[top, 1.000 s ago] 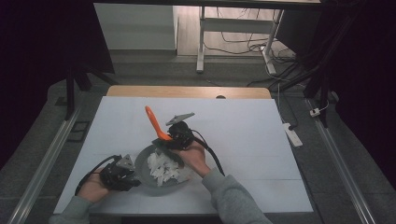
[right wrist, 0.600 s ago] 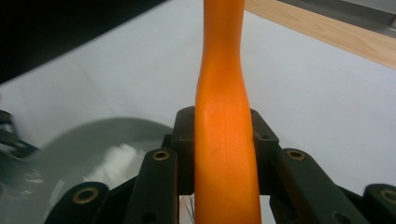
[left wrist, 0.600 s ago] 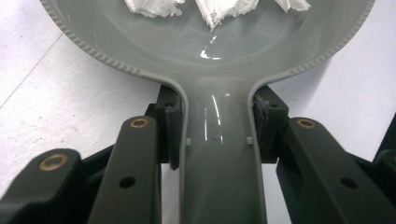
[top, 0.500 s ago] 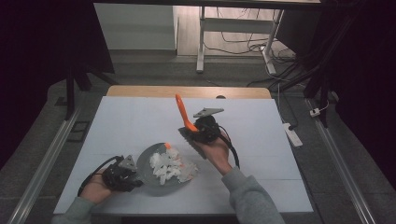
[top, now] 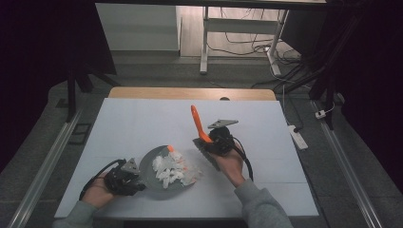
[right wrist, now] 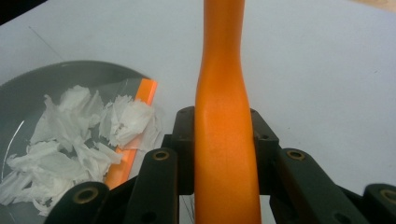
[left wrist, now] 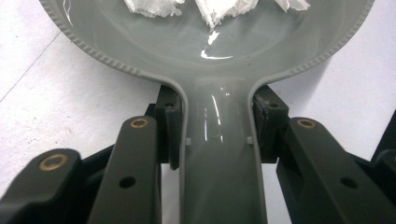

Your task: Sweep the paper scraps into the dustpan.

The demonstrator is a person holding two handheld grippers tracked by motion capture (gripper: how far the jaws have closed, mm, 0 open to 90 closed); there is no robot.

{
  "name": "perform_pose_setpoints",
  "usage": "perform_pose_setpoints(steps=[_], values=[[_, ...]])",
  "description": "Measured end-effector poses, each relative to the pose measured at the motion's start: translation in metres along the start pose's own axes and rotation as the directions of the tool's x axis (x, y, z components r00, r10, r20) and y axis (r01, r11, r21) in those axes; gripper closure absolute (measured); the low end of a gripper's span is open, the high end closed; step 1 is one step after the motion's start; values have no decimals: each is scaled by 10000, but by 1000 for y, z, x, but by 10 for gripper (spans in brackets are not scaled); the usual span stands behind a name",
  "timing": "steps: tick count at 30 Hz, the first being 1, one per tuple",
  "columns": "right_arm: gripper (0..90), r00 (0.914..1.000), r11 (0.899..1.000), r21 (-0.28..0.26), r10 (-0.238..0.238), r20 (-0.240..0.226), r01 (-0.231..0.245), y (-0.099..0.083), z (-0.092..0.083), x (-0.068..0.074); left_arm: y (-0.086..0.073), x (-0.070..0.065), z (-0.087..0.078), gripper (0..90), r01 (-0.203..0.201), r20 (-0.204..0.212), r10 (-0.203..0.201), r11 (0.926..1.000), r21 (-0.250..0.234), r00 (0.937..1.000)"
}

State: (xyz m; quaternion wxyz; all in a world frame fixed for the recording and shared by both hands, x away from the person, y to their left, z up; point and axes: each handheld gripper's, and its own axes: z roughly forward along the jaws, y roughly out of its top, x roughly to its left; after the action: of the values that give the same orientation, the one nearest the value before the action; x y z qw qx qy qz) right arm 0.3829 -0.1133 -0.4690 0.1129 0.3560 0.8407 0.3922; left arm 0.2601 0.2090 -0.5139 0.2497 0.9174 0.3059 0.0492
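Note:
A grey dustpan [top: 160, 191] lies on the white table at the front left, holding a heap of white paper scraps [top: 173, 168]. My left gripper [top: 139, 183] is shut on the dustpan's handle [left wrist: 217, 177]; its jaws clamp both sides of it below the pan [left wrist: 187, 51] and its scraps [left wrist: 219, 7]. Just right of the pan, my right gripper [top: 205, 141] is shut on a brush with an orange handle [top: 196, 122] that rises up and away. The orange handle [right wrist: 224, 140] runs between the right gripper [right wrist: 224, 130] jaws, with the pan [right wrist: 46, 79], its orange lip [right wrist: 140, 100] and the scraps [right wrist: 70, 140] to the left.
A white sheet [top: 142, 123] covers the table, with a wooden strip [top: 190, 93] along the far edge. A white power strip [top: 297, 135] lies on the floor off the table's right side. Desk legs and cables stand farther back.
My right gripper has carried the orange-handled brush from over the dustpan to the right, off the pan. The left gripper and the dustpan have stayed put.

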Motion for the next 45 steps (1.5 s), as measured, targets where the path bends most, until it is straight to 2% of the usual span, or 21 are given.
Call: perform_pose_setpoints(steps=[23, 26, 33, 37, 39, 40, 42, 44, 45], values=[[701, 9988, 9994, 344, -66, -478, 82, -4, 23, 18, 0, -2, -1, 620, 13, -2, -13, 10000, 19, 10000], [701, 9968, 9992, 392, -29, -799, 60, -2, 30, 25, 1, -2, 0, 620, 6, 9, -6, 10000, 46, 10000], [702, 9942, 9988, 425, -202, -1058, 248, 2, 40, 39, 2, -3, 0, 620, -8, 26, 7, 10000, 48, 10000], [702, 9909, 9990, 398, -154, -1335, 208, 7, 48, 48, 3, -4, 1, 620, -17, 21, 17, 10000, 86, 10000], [702, 9851, 9995, 297, -68, -1716, 121, 13, 54, 58, 3, -4, 1, 620, -6, 32, 6, 10000, 72, 10000], [702, 9851, 9995, 297, -68, -1716, 121, 13, 54, 58, 3, -4, 1, 620, -6, 32, 6, 10000, 72, 10000], [701, 9786, 9998, 219, 14, -2056, 32, 18, 56, 66, 3, -4, 1, 620, -5, 52, 5, 10000, 71, 10000], [701, 9698, 9999, -62, -154, -2434, 143, 24, 55, 75, 3, -4, 1, 620, -15, 39, 15, 10000, 73, 10000], [701, 9698, 9999, -62, -154, -2434, 143, 24, 55, 75, 3, -4, 1, 620, -13, 41, 13, 10000, 69, 10000]])
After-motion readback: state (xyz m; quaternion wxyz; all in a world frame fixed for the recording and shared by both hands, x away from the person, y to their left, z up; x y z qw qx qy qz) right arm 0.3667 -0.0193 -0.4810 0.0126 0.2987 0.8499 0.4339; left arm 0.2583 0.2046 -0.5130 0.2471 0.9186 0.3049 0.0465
